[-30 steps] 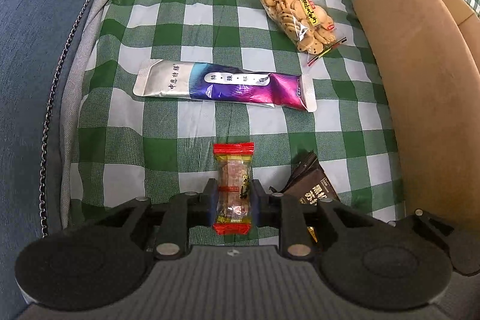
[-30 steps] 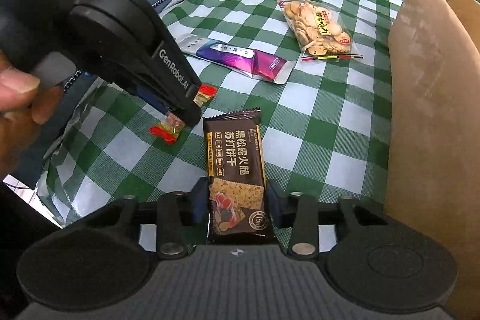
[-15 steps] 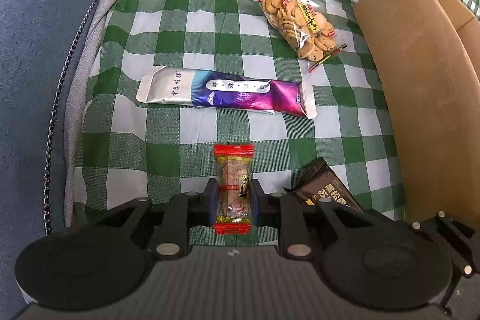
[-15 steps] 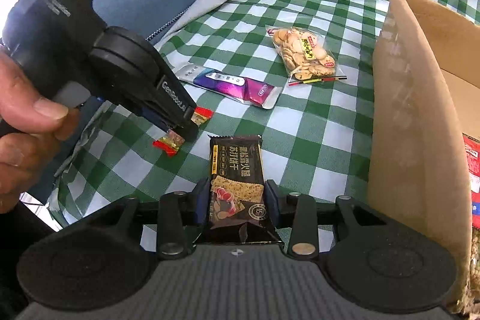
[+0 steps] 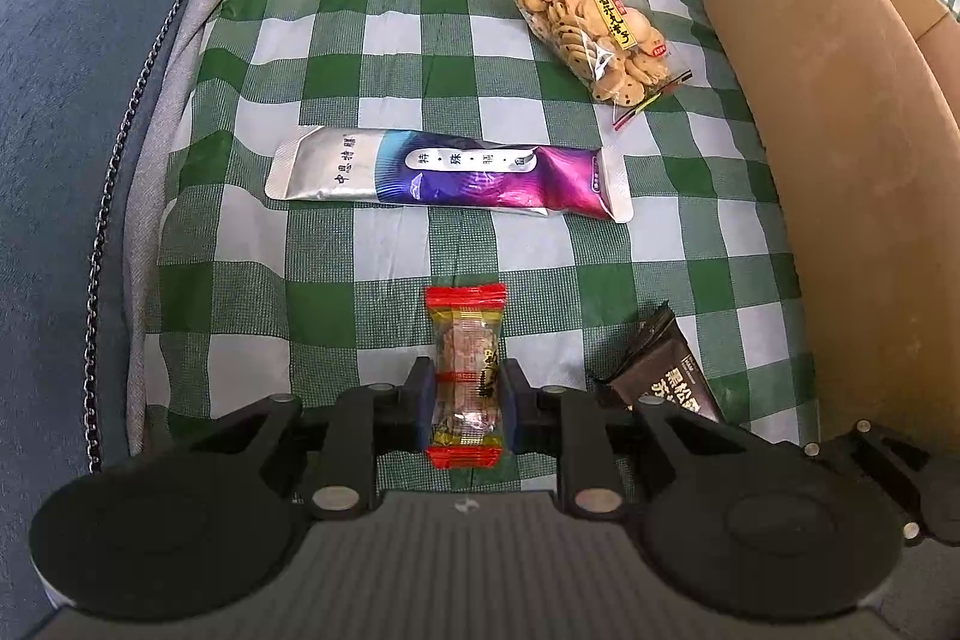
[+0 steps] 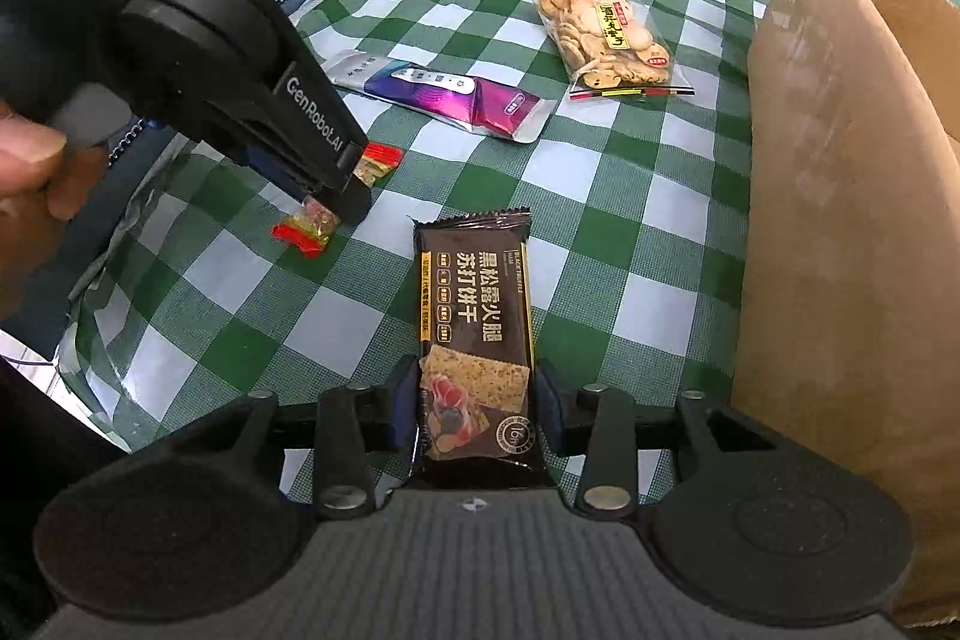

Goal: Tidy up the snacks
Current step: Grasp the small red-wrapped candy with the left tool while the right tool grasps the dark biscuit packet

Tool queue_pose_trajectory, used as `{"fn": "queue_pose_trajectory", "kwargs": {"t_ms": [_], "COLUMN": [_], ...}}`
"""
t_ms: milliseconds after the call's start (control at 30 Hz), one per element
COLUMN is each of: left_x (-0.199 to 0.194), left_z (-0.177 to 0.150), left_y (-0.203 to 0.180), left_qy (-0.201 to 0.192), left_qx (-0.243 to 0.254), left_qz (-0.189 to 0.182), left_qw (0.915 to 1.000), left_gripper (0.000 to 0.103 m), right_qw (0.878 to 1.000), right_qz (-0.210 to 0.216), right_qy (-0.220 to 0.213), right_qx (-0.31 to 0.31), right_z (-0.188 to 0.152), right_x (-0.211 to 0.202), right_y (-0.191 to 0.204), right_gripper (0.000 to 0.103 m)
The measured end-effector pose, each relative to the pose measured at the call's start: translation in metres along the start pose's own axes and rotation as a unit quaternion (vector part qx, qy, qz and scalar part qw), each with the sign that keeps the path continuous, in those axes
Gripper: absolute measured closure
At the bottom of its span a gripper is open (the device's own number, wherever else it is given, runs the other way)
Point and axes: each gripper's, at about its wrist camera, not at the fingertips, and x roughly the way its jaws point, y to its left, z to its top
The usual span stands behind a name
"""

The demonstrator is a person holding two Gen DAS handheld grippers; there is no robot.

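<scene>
while the left hand-held gripper [image 5: 463,397] pinches a small red-ended candy [image 5: 465,376] between its fingers, the right hand-held gripper [image 6: 474,415] is clamped on the near end of a dark cracker pack [image 6: 474,340]. both snacks sit low over the green checked cloth [image 5: 390,52]; whether they touch it cannot be told. in the right wrist view the candy shows beside the left tool's tip, its red ends sticking out on either side, just left of the cracker pack.

farther out on the cloth lie a long silver and purple pouch [image 5: 447,175], flat and crosswise, and beyond it a clear bag of small round biscuits [image 5: 591,31], apart from the pouch.

at the right edge stands a cardboard box [image 6: 840,196], its tall brown wall close beside the cracker pack. only the outer wall and a strip of the inner side show, so its contents cannot be made out from either view.

a grey fabric edge [image 5: 174,100] with a metal chain [image 5: 114,172] borders the cloth on the left, against blue upholstery [image 5: 54,40].
</scene>
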Motion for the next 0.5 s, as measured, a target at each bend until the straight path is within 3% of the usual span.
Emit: {"fn": "queue_pose_trajectory", "kwargs": {"t_ms": [200, 500], "left_x": [-0.008, -0.039], "left_z": [0.001, 0.009], "left_y": [0.0, 0.005], "left_qy": [-0.025, -0.111], "left_qx": [-0.004, -0.043], "left_qz": [-0.004, -0.039], "left_qw": [0.9997, 0.9921], "left_gripper": [0.083, 0.084], "right_qw": [1.0, 0.994], "right_qz": [-0.002, -0.006], "right_qy": [-0.019, -0.109], "right_qx": [-0.006, 0.013], "right_z": [0.001, 0.01], "right_x": [-0.007, -0.037], "right_y": [0.0, -0.01], "right_gripper": [0.062, 0.062]}}
